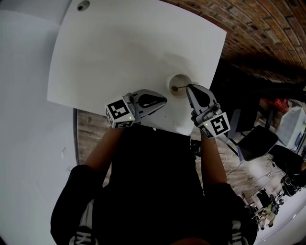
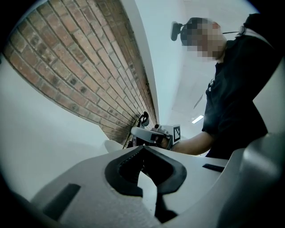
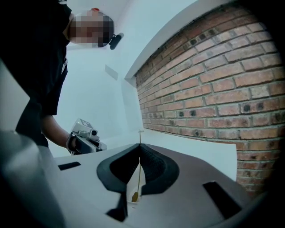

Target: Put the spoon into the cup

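A small white cup (image 1: 171, 82) stands near the white table's (image 1: 119, 48) right front edge. My right gripper (image 1: 190, 87) sits just right of the cup, shut on the thin handle of a spoon (image 1: 180, 88) that reaches over the rim. In the right gripper view the handle (image 3: 139, 176) runs up between the closed jaws (image 3: 140, 156), and the golden spoon bowl (image 3: 134, 196) hangs low inside the white cup (image 3: 128, 190). My left gripper (image 1: 164, 101) is left of the cup, shut and empty (image 2: 143, 148). The left gripper view shows the cup (image 2: 114, 145) and the right gripper (image 2: 149, 133) beyond.
A brick wall (image 1: 258, 28) runs behind the table on the right. Past the table's right edge is a dark area with cluttered gear (image 1: 267, 139) on the floor. A round hole (image 1: 83, 5) marks the table's far corner. The person's torso (image 1: 158, 191) fills the near side.
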`<state>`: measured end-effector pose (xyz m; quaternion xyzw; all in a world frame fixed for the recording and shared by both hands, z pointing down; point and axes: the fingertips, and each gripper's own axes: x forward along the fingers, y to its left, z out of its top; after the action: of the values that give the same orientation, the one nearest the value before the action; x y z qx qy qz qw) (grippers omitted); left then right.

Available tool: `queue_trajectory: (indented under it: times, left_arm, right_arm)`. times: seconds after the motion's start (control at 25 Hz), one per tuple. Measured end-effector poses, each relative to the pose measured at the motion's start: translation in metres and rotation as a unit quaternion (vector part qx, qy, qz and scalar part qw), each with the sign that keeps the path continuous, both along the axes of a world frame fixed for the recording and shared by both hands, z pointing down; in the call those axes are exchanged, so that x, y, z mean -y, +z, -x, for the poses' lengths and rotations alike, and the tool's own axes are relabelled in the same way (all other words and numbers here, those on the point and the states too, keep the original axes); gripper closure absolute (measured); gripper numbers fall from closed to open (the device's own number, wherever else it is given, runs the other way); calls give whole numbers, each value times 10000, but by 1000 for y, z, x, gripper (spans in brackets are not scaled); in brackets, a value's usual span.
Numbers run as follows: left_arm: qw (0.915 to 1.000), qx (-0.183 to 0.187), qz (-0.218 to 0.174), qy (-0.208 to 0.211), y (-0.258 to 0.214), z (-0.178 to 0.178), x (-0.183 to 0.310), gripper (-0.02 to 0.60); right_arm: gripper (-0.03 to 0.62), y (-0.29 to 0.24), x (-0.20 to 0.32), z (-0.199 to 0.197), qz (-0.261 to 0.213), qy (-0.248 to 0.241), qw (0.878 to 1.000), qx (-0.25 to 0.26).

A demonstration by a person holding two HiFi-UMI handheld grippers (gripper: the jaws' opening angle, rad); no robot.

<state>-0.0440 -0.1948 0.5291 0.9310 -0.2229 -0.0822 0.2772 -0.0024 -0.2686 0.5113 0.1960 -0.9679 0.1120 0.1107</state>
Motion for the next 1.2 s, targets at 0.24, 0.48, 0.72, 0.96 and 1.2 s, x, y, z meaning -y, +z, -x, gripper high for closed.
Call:
queue_trajectory:
  times: [0.24,0.48,0.72,0.96,1.2]
  left_arm:
    - [10000,1,-11,-2,-1,0,-2,565]
    - [10000,-47,0,-4,-2,0,-1,565]
    - [10000,-12,-14,39,-2,-1,-3,566]
    - [10000,-40,-28,69,-4,-4,-4,565]
    - [10000,-4,-14,75,-3,-6,-6,565]
  right_arm:
    - [584,2,-3,6,-5,-47,10000,5]
    - [585,5,-4,9,-47,-107,9998,-129]
    - [583,6,-4,13,-31,-108,9998,-147]
    - [584,8,-5,14,-11,-156,9998,-129]
    - [582,13,2,4,-176,-52,9992,-366]
